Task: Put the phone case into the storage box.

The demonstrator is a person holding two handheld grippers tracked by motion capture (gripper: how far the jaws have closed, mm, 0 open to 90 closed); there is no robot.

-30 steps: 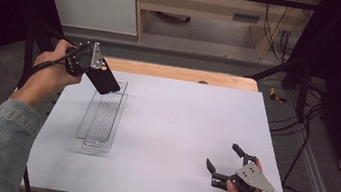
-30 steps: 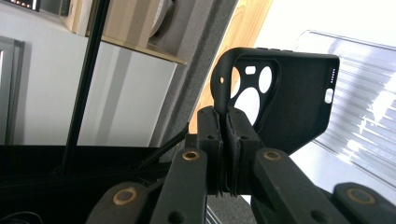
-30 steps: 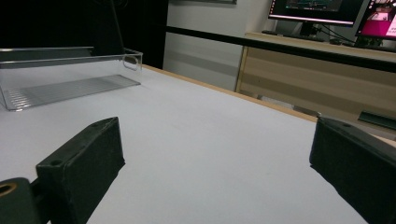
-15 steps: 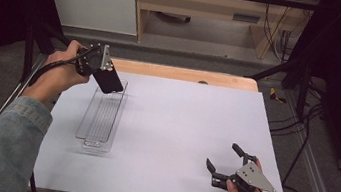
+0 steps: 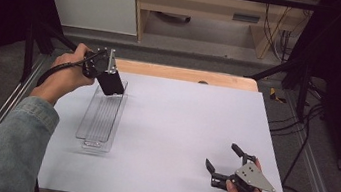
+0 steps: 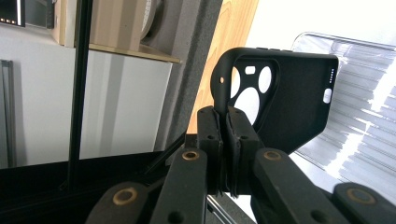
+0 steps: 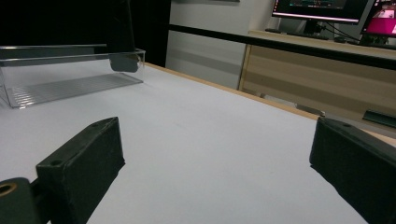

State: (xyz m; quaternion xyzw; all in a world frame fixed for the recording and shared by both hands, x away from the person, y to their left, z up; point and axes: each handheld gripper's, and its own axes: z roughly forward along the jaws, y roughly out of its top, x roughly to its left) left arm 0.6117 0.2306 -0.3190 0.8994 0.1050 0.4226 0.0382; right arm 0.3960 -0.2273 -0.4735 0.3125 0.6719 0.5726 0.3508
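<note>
Jaws of the left gripper (image 5: 106,74) clamp a black phone case (image 6: 285,105) by its edge over the far end of a clear tray (image 5: 100,116) on the bench (image 5: 179,127). Lowering it flat inside the rim looks wisest; right gripper (image 5: 226,160) rests, jaws apart.

We look along our right gripper (image 7: 219,163), jaws spread wide over the white table (image 7: 201,140); a clear tray (image 7: 70,74) sits far left, a dark case (image 7: 123,42) dipping into it
</note>
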